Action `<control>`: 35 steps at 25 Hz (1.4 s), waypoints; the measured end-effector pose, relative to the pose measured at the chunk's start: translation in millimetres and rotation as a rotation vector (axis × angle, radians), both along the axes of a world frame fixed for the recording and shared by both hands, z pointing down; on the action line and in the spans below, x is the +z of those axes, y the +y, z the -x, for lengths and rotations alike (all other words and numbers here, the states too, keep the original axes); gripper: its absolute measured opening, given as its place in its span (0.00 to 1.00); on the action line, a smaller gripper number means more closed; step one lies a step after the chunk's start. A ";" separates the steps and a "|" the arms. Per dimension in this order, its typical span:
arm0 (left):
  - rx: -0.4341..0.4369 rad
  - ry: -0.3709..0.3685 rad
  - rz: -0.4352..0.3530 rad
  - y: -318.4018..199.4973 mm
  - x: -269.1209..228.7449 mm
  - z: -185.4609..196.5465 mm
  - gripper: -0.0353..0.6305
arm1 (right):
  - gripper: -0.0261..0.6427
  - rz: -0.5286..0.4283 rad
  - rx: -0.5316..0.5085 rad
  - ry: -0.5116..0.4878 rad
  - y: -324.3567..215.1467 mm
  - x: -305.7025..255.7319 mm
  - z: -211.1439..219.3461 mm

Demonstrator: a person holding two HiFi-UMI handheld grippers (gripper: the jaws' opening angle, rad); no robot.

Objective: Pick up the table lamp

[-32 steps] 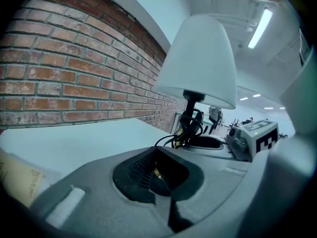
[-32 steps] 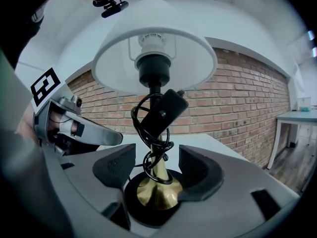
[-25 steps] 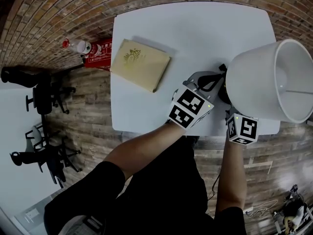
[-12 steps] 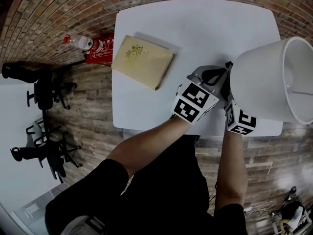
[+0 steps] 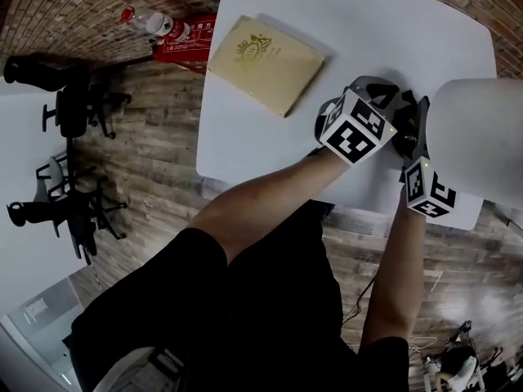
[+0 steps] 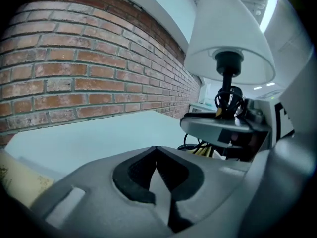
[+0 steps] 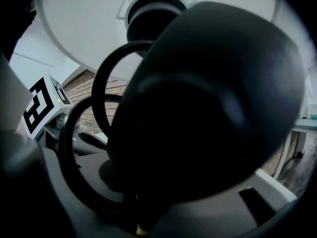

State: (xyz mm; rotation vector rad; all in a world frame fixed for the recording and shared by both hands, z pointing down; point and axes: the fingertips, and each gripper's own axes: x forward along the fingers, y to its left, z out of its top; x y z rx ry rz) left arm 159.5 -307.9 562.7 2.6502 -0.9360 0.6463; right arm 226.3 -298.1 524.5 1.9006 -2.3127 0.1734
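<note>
On the table (image 5: 261, 129), near its front right corner, the table lamp (image 5: 478, 137) is gripped low down by the right gripper (image 5: 415, 133).
Its jaws have just been closing on the dark base, which blots out that gripper's view, so pad contact is barely made out. The left gripper (image 6: 157, 168) is seen pinched together, empty, just beside. The shade's cut off at the frame edge.

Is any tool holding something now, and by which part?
The right tool has just been closing its jaws around the table lamp, at its dark rounded body; a firm grip cannot be confirmed. The left tool is shut, empty.
</note>
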 end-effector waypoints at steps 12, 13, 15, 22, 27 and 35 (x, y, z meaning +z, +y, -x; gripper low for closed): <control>-0.018 0.017 0.035 4.4 11.3 9.1 0.06 | 0.18 -0.048 -0.049 0.031 -2.9 -0.2 6.6; -0.013 0.019 0.032 6.1 10.1 7.9 0.06 | 0.16 -0.044 -0.059 0.035 -2.7 0.5 7.3; -0.003 0.019 0.026 10.2 6.3 6.9 0.06 | 0.13 -0.038 -0.084 0.036 -2.1 0.5 8.5; -0.009 0.005 0.014 14.6 -7.0 17.7 0.06 | 0.07 -0.061 -0.136 0.014 -4.8 -12.6 10.7; -0.019 -0.012 -0.020 15.8 -33.1 31.2 0.06 | 0.06 -0.070 -0.151 -0.012 -3.9 -20.7 9.2; -0.062 -0.031 -0.065 44.1 -89.4 61.3 0.06 | 0.06 -0.090 -0.214 -0.063 14.5 -69.2 11.3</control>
